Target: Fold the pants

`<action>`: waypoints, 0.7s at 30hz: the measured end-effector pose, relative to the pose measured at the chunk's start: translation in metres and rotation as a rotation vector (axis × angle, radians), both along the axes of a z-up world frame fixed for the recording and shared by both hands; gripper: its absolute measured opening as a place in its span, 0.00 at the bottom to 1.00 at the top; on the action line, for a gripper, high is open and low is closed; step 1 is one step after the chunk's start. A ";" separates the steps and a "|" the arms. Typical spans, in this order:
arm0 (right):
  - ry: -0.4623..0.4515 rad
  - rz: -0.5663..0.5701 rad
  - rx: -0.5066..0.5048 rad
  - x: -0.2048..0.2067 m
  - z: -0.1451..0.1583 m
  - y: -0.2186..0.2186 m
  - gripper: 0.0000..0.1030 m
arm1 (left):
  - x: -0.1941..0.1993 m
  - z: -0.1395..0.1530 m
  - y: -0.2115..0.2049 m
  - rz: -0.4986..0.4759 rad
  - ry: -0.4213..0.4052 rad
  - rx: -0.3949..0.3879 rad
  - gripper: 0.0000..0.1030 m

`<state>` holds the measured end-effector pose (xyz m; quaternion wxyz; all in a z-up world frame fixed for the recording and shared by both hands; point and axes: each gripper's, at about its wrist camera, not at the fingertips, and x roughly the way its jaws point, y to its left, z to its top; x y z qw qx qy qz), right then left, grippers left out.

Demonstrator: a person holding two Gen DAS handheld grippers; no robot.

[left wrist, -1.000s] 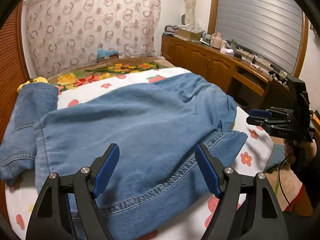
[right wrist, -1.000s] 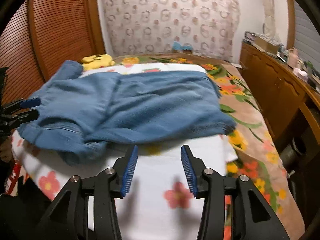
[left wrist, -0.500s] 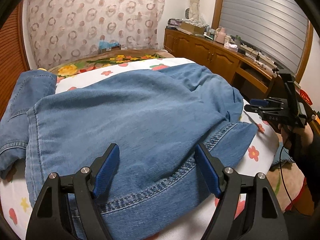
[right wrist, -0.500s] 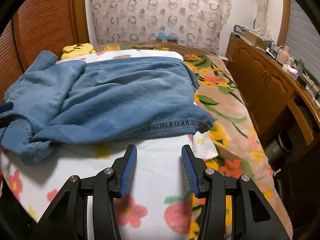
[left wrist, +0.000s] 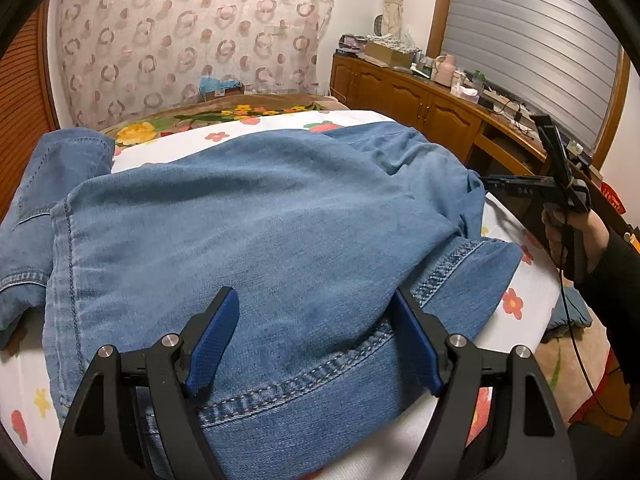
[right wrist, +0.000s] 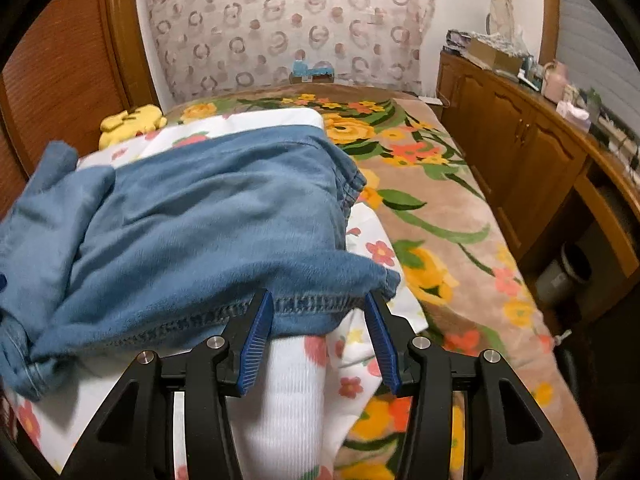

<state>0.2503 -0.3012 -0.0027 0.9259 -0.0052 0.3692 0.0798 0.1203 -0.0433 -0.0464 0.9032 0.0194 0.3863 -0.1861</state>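
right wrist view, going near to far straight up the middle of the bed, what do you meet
right gripper → white flowered sheet → stitched hem of the jeans → body of the jeans → floral blanket → small blue item at the curtain's foot → ring-patterned curtain

Blurred pants (right wrist: 192, 216) run off the left edge.

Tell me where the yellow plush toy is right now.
In the right wrist view, the yellow plush toy lies at the far left corner of the bed, beside the wooden louvered door and just beyond the jeans.
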 end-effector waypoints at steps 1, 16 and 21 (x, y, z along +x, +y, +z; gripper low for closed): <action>0.000 -0.002 0.012 0.002 -0.002 -0.002 0.48 | 0.000 0.000 0.000 0.000 0.001 0.000 0.76; -0.048 0.030 0.057 -0.006 -0.002 -0.011 0.06 | -0.002 0.002 0.006 0.011 -0.001 -0.011 0.76; -0.138 0.004 0.027 -0.024 0.020 -0.008 0.06 | -0.005 0.008 0.009 0.019 -0.014 -0.016 0.76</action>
